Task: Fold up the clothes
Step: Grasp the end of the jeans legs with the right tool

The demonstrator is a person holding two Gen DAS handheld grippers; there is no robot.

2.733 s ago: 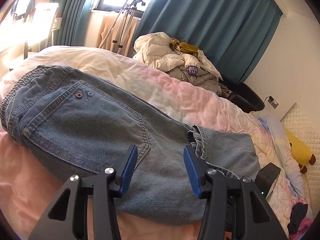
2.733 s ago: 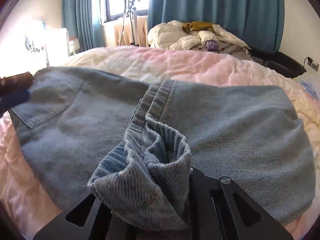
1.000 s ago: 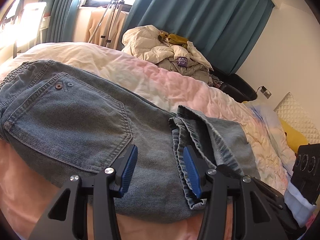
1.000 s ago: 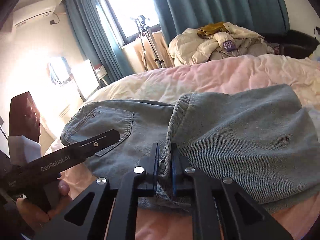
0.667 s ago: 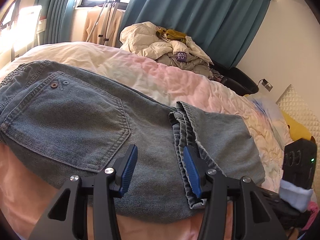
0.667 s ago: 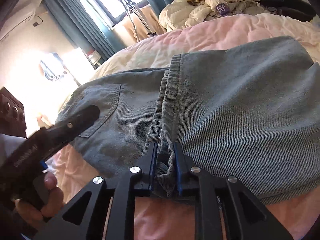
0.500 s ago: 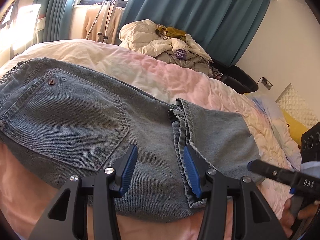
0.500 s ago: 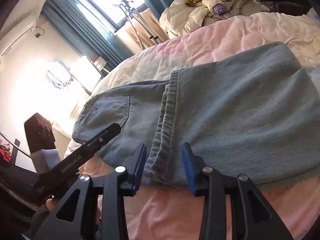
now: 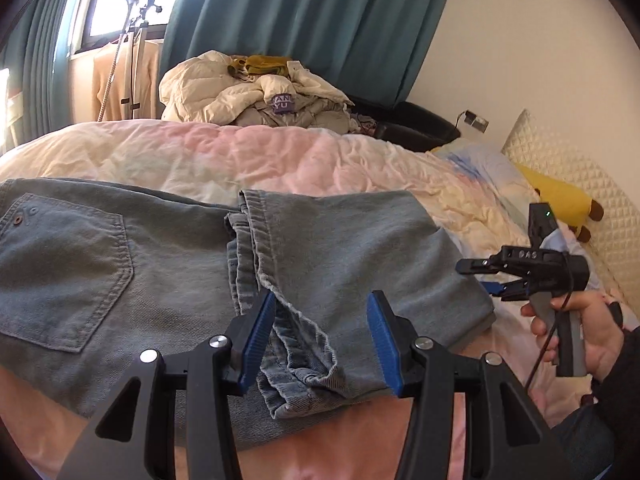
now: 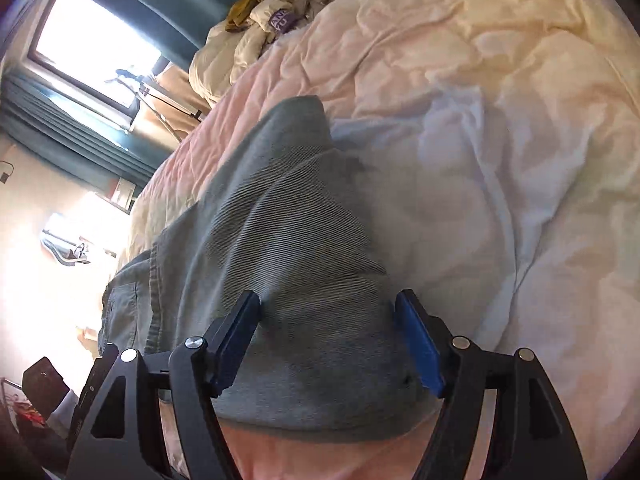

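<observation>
Light blue jeans lie folded on the pink bed cover, back pocket at left, leg hems laid across the middle. My left gripper is open and empty, its blue pads either side of the hem's near end. My right gripper is open and empty, tilted, over the jeans' folded right end. The right gripper also shows in the left wrist view, held in a hand just off the jeans' right edge.
A pile of cream jackets and clothes sits beyond the bed's far edge. A yellow plush toy and a quilted headboard are at right. Teal curtains and a stand are by the window.
My right gripper let go of the hem, opened and moved right to the folded end, rolling sideways. My left gripper shifted right, over the hem, still open.
</observation>
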